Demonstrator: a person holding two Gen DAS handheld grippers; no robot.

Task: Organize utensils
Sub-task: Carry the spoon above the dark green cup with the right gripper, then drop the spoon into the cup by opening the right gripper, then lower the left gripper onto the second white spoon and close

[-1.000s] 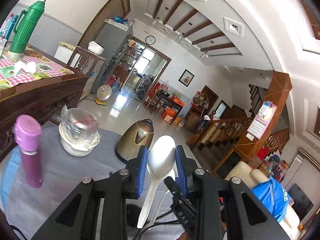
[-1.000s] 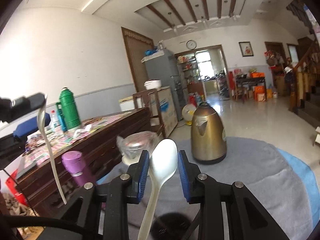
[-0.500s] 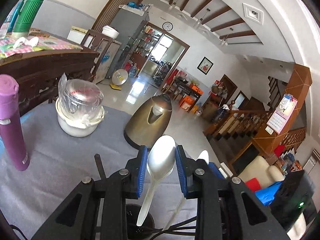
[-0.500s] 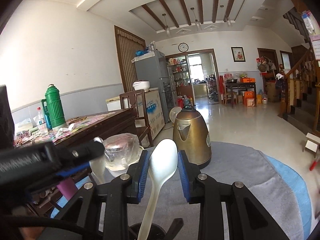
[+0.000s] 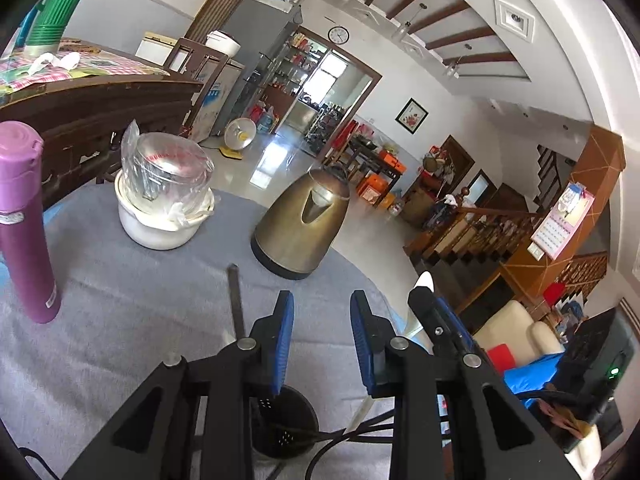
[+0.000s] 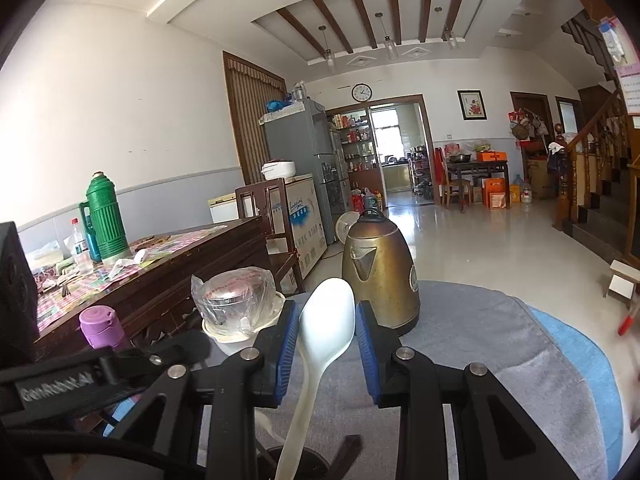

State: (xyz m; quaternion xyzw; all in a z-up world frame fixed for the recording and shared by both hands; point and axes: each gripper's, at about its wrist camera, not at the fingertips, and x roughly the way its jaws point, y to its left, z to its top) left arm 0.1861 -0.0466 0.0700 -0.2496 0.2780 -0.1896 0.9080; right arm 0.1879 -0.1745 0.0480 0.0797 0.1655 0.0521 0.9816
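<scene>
Gone from my left gripper was the white plastic spoon it had clamped half a second earlier; its blue-padded jaws stood apart with nothing between them. Below those jaws I could see the black perforated utensil holder standing on the grey cloth-covered worktop, and a thin dark stick rose from the holder's side of the frame. I could not tell from this view where the released spoon had ended up.

My right gripper was clamped on a second white plastic spoon, bowl up between the blue pads, handle running down toward the dark rim of the holder at the bottom edge. From the left wrist camera, the right gripper showed just beside the left one, with the white spoon tip poking above it.

Further back on the worktop I saw a brass-coloured electric kettle, and to its left a clear glass bowl wrapped in plastic sitting on top of a white ceramic pot. A purple insulated flask stood upright at the far left, well apart from the kettle.
</scene>
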